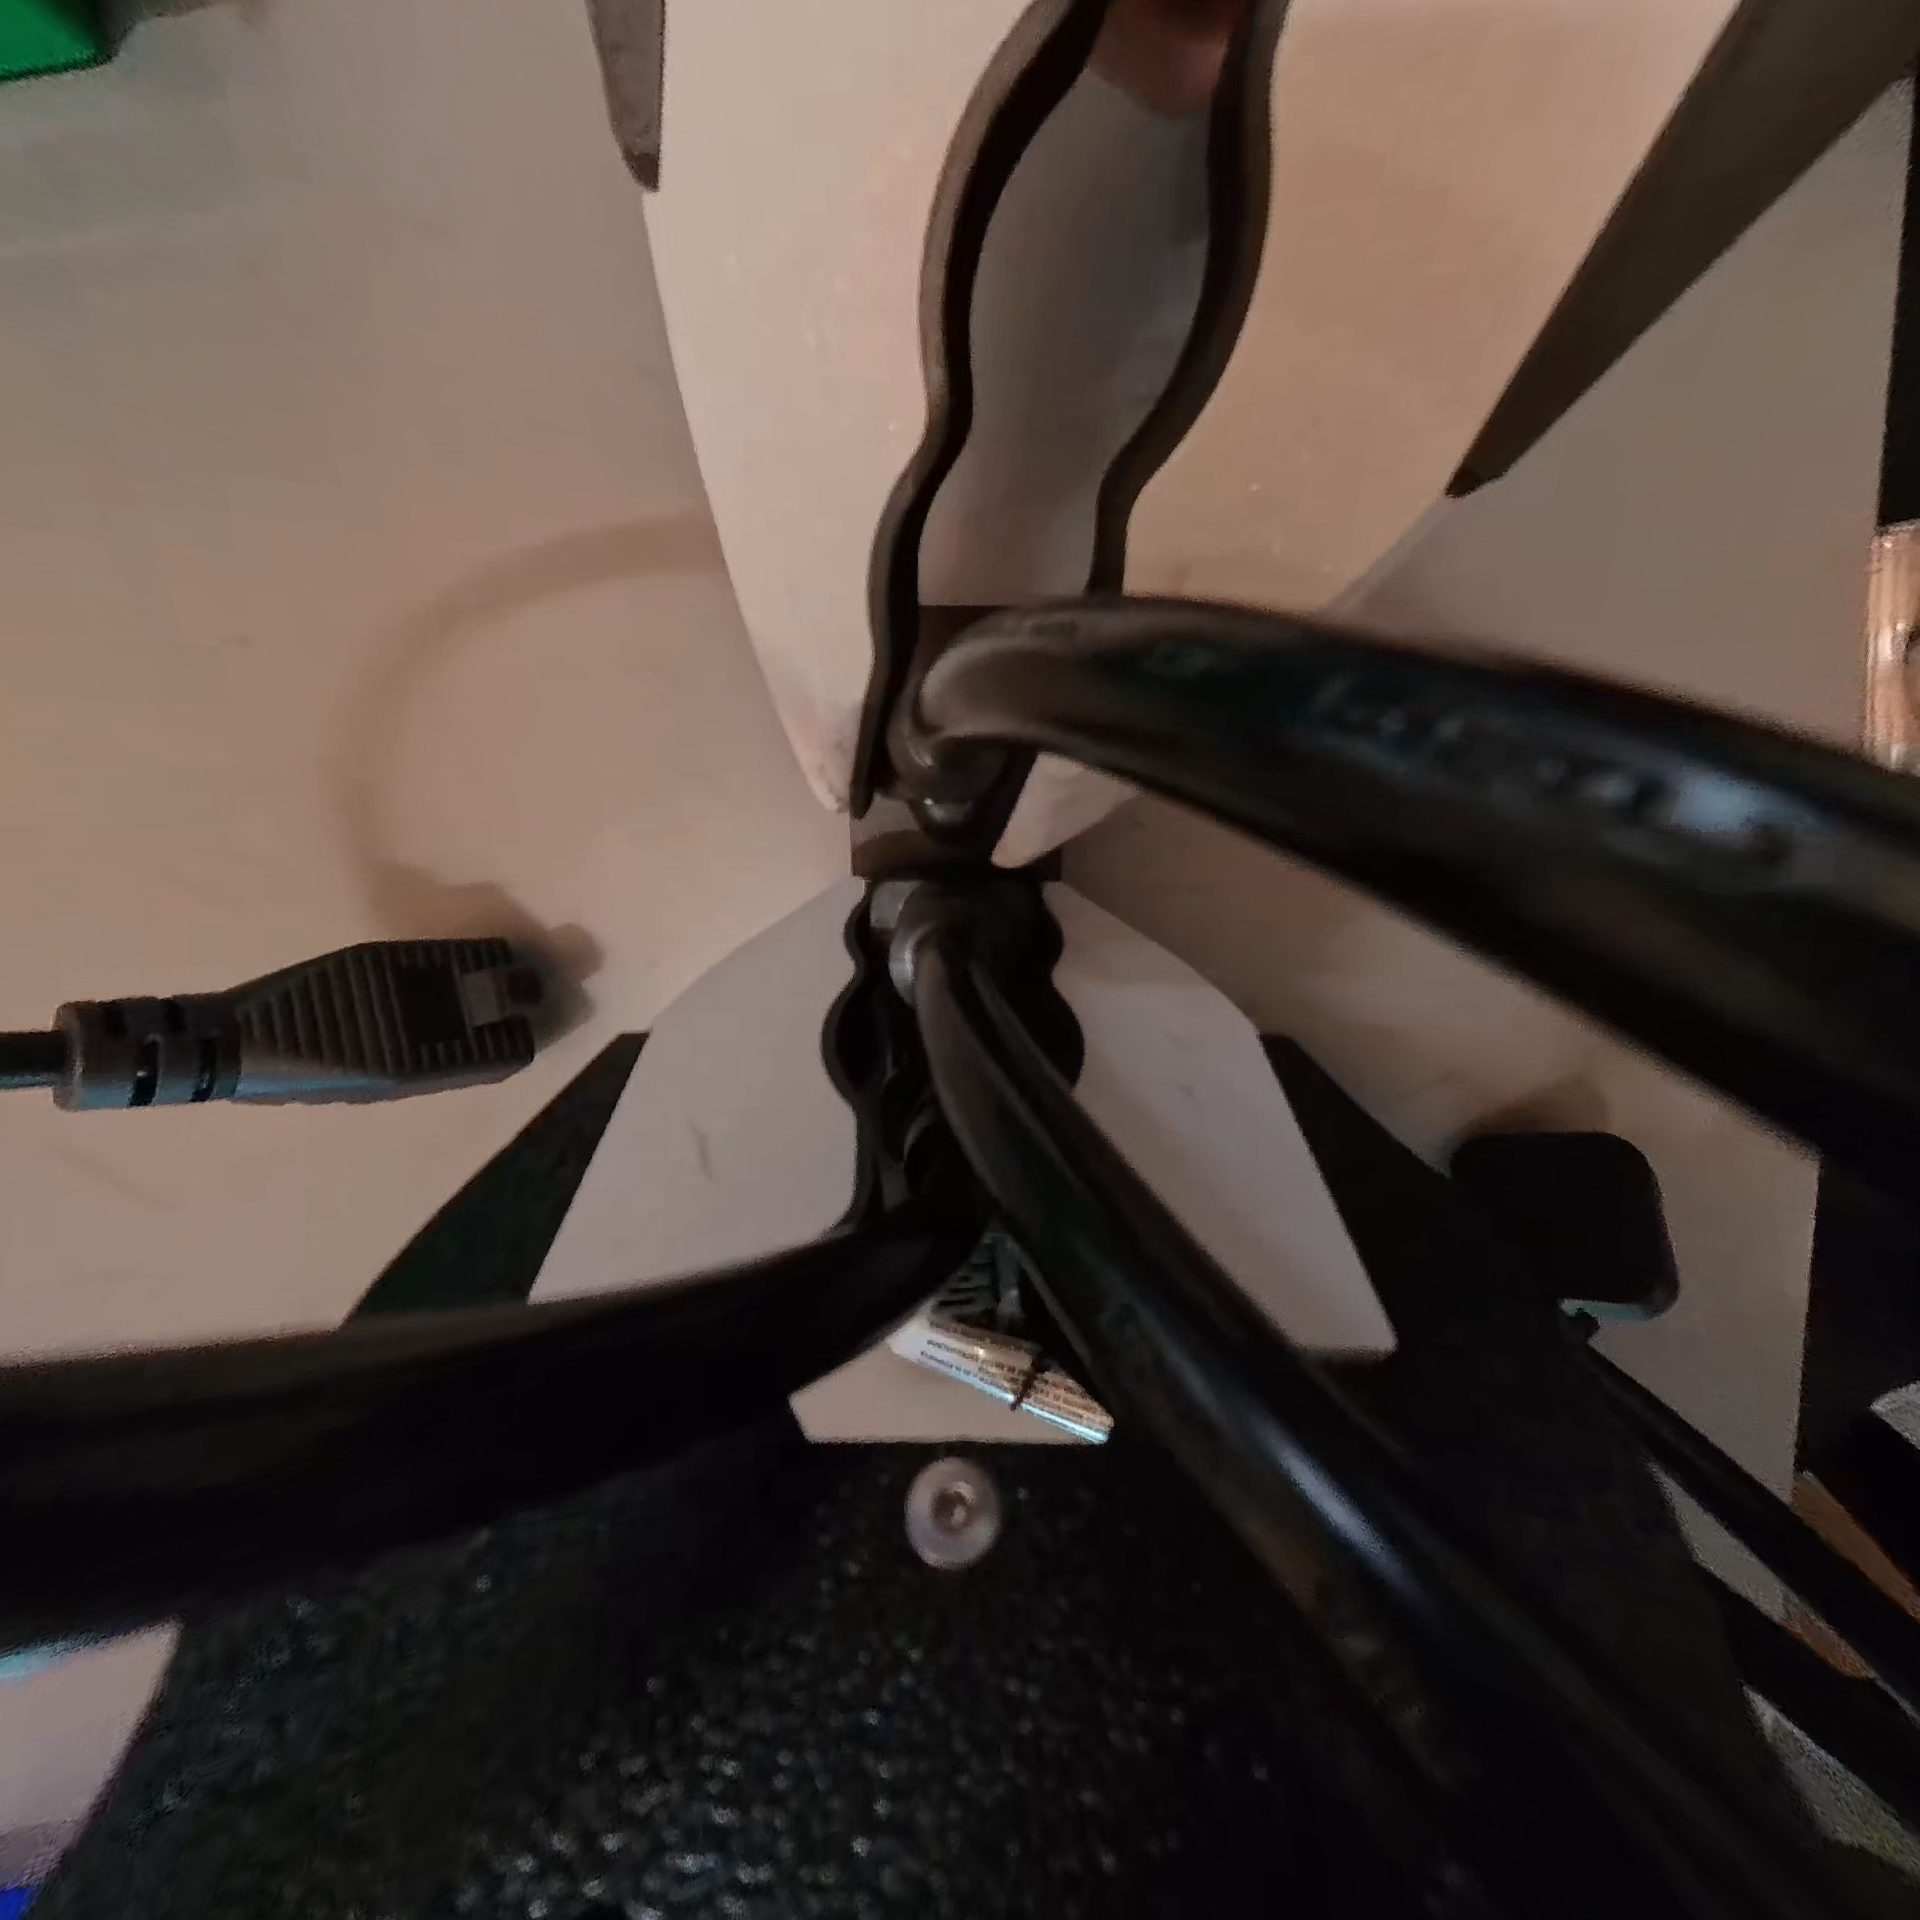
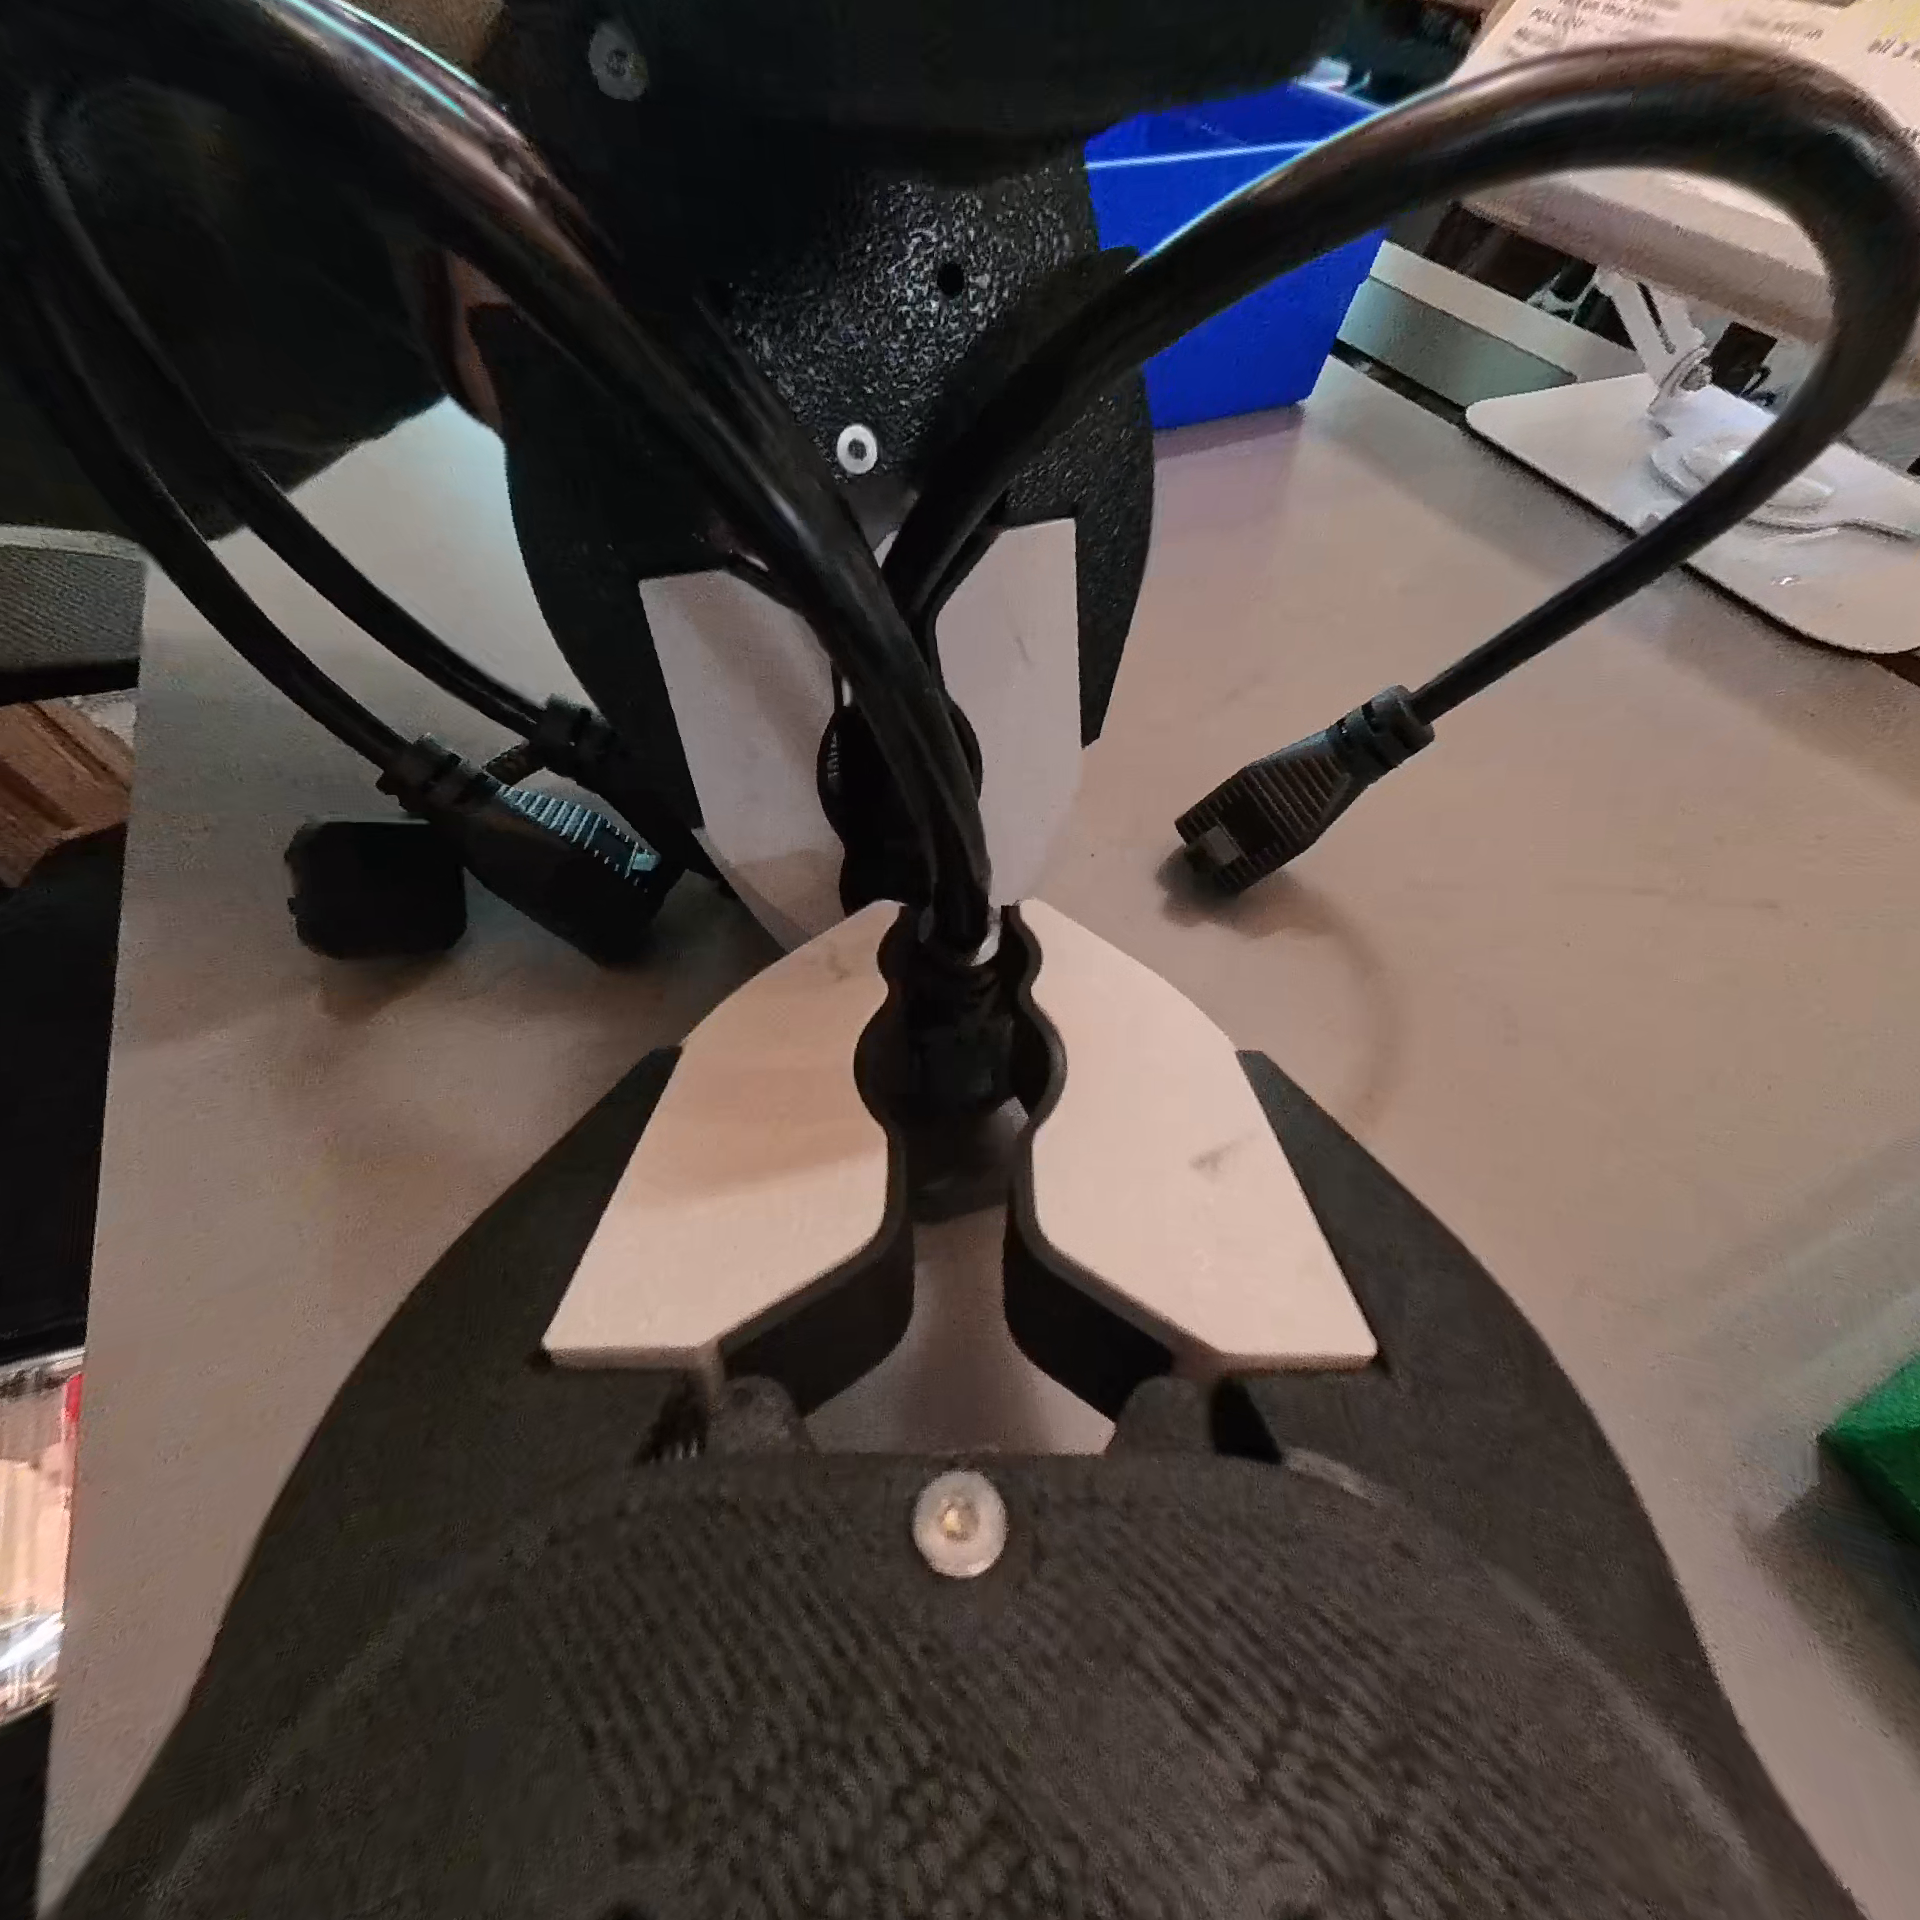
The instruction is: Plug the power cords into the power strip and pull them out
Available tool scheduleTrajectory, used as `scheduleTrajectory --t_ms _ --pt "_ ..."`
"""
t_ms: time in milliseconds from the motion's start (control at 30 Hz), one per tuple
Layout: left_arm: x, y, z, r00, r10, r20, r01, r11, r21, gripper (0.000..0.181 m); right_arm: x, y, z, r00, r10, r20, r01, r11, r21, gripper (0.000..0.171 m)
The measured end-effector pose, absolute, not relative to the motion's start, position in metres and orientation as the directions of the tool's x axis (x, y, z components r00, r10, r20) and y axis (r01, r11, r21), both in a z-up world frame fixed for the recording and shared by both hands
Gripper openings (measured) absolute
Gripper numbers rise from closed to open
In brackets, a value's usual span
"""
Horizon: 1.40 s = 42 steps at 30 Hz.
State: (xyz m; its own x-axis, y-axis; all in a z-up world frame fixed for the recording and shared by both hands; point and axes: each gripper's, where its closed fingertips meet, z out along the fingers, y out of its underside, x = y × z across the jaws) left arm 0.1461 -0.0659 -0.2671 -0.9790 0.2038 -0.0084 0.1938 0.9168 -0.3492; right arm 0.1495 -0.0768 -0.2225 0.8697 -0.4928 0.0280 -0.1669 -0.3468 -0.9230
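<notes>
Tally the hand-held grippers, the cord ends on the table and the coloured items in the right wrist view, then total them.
Hand-held grippers, both shut on the black cords: 2 (right, left)
Cord ends on the table: 3 ()
Black block beside the left two, kind unclear: 1
Blue bin: 1
Green block: 1
Total: 8

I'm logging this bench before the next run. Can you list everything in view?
Power cords: several, black, gathered between the two gripper tips, looping out to both sides.
Cord-end connectors: one black on the table at right, two or three black at left.
Table: one, beige.
Bin: one, blue, far edge.
Green block: one, right edge.
White stand: one, far right.
Left gripper: black and white, shut on cords.
Right gripper: black and white, shut on cords, tip to tip with the left.
</notes>
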Motion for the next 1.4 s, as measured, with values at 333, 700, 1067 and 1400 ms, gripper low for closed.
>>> scheduleTrajectory --t_ms 333,700,1067,1400 --pt "0.1458 -0.0656 -0.2669 -0.986 0.163 -0.034 0.165 0.927 -0.337 0.025 0.1477 -0.0769 -0.2223 0.877 -0.479 0.028 -0.161 -0.348 -0.924 0.015" --pt "0.1457 -0.0656 -0.2672 -0.989 0.15 -0.008 0.145 0.944 -0.296 0.025 0.1488 -0.0778 -0.2224 0.866 -0.5 0.013 -0.176 -0.33 -0.927 0.016" --pt "0.1456 -0.0667 -0.2674 -0.991 0.135 0.001 0.128 0.943 -0.306 0.025 0.1491 -0.0778 -0.2223 0.863 -0.505 0.019 -0.171 -0.327 -0.929 0.015" --pt "0.1468 -0.0671 -0.2675 -0.993 0.117 0.008 0.109 0.947 -0.302 0.026 0.1494 -0.0778 -0.2232 0.855 -0.517 0.035 -0.187 -0.37 -0.91 0.016"
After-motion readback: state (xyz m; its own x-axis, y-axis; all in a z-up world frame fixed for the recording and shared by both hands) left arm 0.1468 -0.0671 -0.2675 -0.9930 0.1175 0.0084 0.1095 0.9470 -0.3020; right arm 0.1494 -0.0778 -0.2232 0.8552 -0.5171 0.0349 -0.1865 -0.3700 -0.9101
